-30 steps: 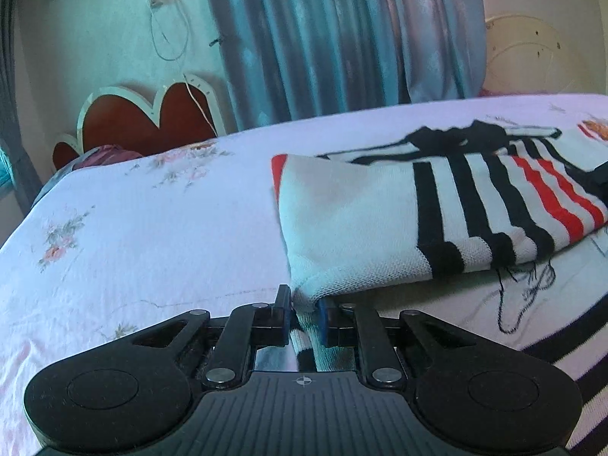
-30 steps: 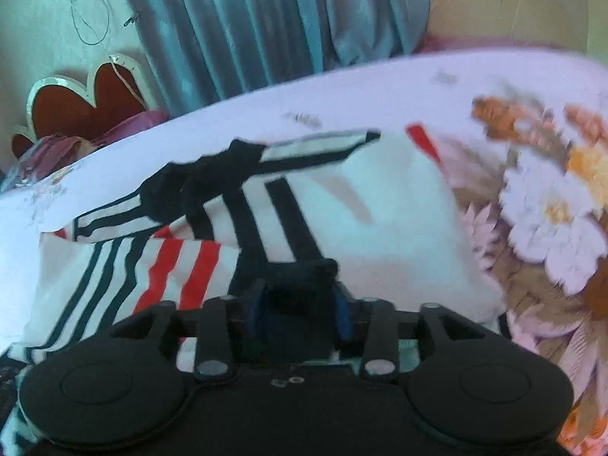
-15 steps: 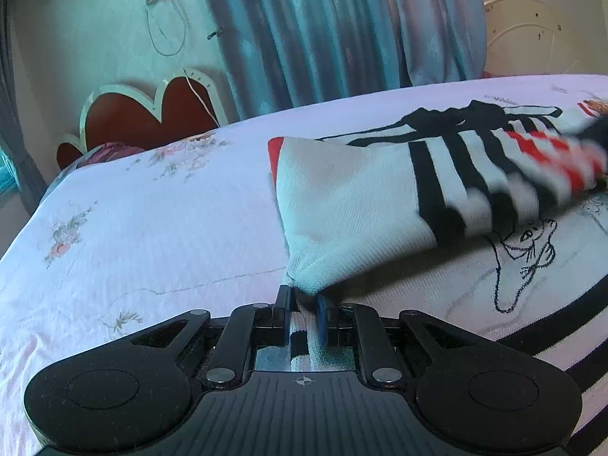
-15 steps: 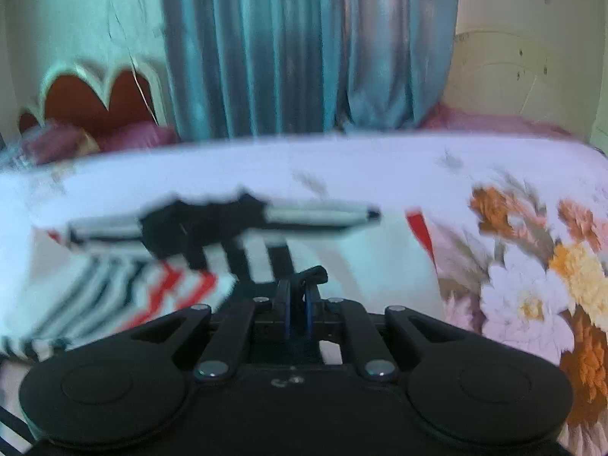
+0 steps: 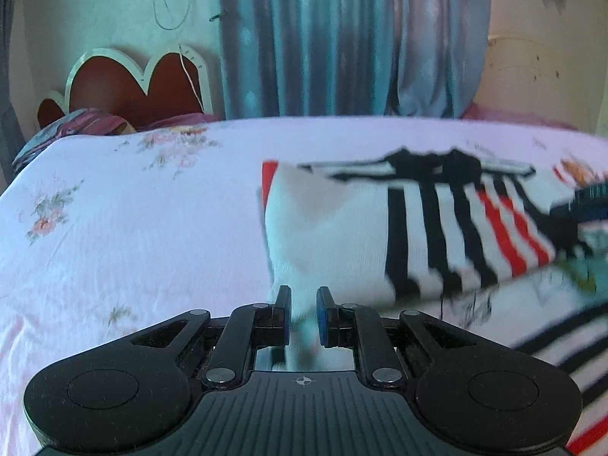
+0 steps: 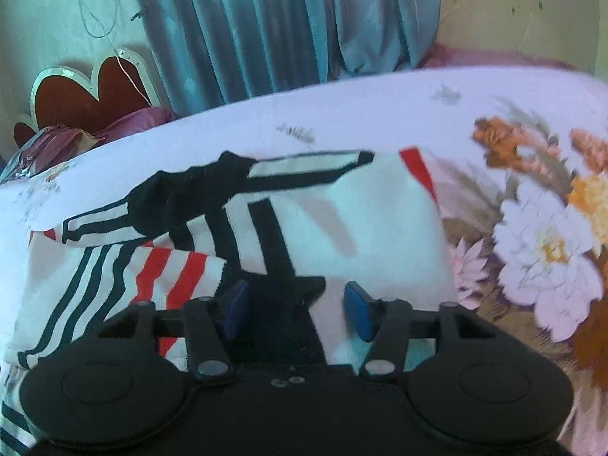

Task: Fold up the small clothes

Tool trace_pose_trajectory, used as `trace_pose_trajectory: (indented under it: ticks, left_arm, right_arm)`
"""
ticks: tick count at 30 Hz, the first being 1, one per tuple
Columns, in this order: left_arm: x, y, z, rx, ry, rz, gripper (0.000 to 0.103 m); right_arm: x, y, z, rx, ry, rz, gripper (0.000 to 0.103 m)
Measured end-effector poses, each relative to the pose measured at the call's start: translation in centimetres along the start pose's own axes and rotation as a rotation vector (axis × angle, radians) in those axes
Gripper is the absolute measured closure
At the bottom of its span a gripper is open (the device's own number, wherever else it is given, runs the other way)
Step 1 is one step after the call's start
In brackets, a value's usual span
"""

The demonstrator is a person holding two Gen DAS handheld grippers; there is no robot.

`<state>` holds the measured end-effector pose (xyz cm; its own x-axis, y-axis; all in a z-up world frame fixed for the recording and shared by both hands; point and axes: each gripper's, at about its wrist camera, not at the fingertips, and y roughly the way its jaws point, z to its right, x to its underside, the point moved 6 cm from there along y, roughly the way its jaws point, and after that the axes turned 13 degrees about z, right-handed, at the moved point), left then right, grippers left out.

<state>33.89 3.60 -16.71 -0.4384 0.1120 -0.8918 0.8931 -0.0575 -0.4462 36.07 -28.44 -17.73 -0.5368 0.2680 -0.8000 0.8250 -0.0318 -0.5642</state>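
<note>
On the floral bedsheet [image 5: 114, 209], striped sweater [image 5: 342, 235] folded, left gripper [image 5: 304, 313] pinching its white near corner, right gripper [image 6: 296, 309] spread wide over the black hem, blue curtain [image 6: 285, 26] far behind.

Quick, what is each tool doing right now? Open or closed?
Left tool: closed on the striped top's white corner.
Right tool: open, fabric between its fingers, not pinched.

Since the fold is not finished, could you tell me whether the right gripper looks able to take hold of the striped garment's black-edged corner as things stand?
Probably yes. The right gripper is open, and the black-edged corner of the striped garment already lies between its fingers, with nothing over it.
</note>
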Motion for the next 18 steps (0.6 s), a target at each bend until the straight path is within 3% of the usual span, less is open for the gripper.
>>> trace_pose_trajectory:
  ticks: [2, 6, 9, 13, 16, 18]
  left_arm:
    - [-1.0, 1.6, 0.1, -0.008, -0.005, -0.002, 0.09]
    - [-2.3, 6.2, -0.5, -0.047, -0.054, -0.029, 0.089]
    - [-2.9, 9.4, -0.7, -0.076, -0.064, -0.036, 0.089]
    - [-3.1, 12.4, 0.4, -0.08, -0.037, -0.045, 0.089]
    - [-3.1, 13.7, 0.5, -0.099, -0.055, -0.032, 0.089]
    - [-3.0, 13.9, 0.7, -0.101, -0.053, -0.029, 0.089]
  right_arm:
    - [0.2, 0.5, 0.1, 0.007, 0.009, -0.013, 0.054]
    - [0.4, 1.4, -0.5, -0.017, -0.018, -0.036, 0.073]
    - [0.3, 1.7, -0.8, -0.025, -0.044, -0.039, 0.097]
    - [-0.3, 1.3, -1.8, -0.047, -0.121, -0.008, 0.099]
    - [-1.3, 0.2, -2.1, -0.012, -0.198, 0.094, 0.099]
    - [-0.7, 1.2, -1.4, 0.023, -0.205, 0.07, 0.099]
